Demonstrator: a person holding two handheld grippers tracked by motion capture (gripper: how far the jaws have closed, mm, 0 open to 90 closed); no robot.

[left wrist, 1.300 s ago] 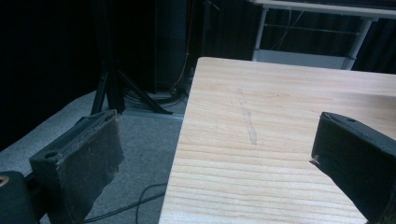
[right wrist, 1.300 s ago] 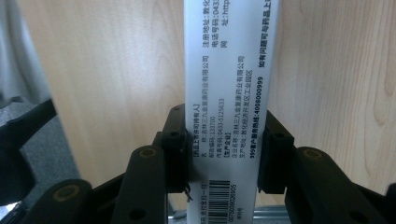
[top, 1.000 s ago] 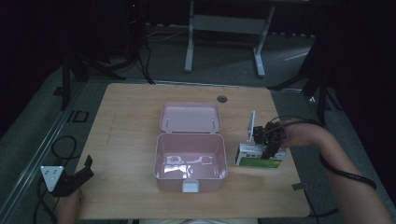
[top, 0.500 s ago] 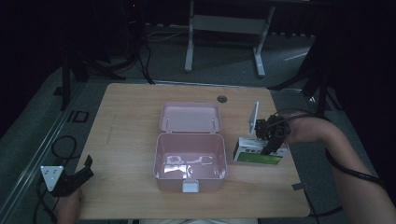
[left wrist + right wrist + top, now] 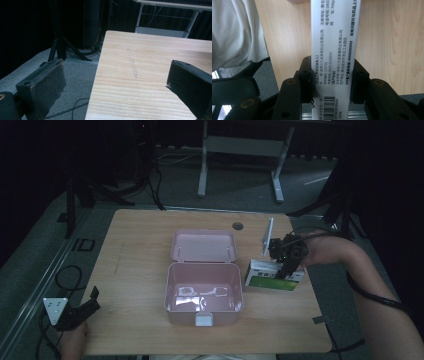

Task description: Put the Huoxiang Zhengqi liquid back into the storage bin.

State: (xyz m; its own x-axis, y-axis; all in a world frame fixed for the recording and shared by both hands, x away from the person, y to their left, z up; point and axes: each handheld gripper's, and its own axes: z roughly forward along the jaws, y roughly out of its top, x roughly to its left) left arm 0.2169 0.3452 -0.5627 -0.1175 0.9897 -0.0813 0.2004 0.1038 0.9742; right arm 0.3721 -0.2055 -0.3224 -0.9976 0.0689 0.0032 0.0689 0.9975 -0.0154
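A pink plastic box [image 5: 204, 295] stands open in the middle of the wooden table [image 5: 140, 270], its lid [image 5: 204, 245] laid back. To its right a white and green carton [image 5: 270, 275] hangs just above the table with my right gripper [image 5: 289, 268] shut on it. In the right gripper view the two black jaws press both sides of the carton [image 5: 333, 50], whose printed white face and barcode fill the middle. My left gripper [image 5: 82, 310] is off the table's near left corner, open and empty. Its pads [image 5: 47, 85] stand wide apart over the table edge.
A small round hole [image 5: 237, 226] sits near the table's far edge. A thin white upright piece [image 5: 268, 237] stands behind the right gripper. A metal stand [image 5: 240, 155] is on the floor beyond the table. Cables [image 5: 65, 277] lie on the floor to the left.
My right gripper has moved the carton slightly away from the box and up the table; the forearm has swung. The left gripper has stayed put.
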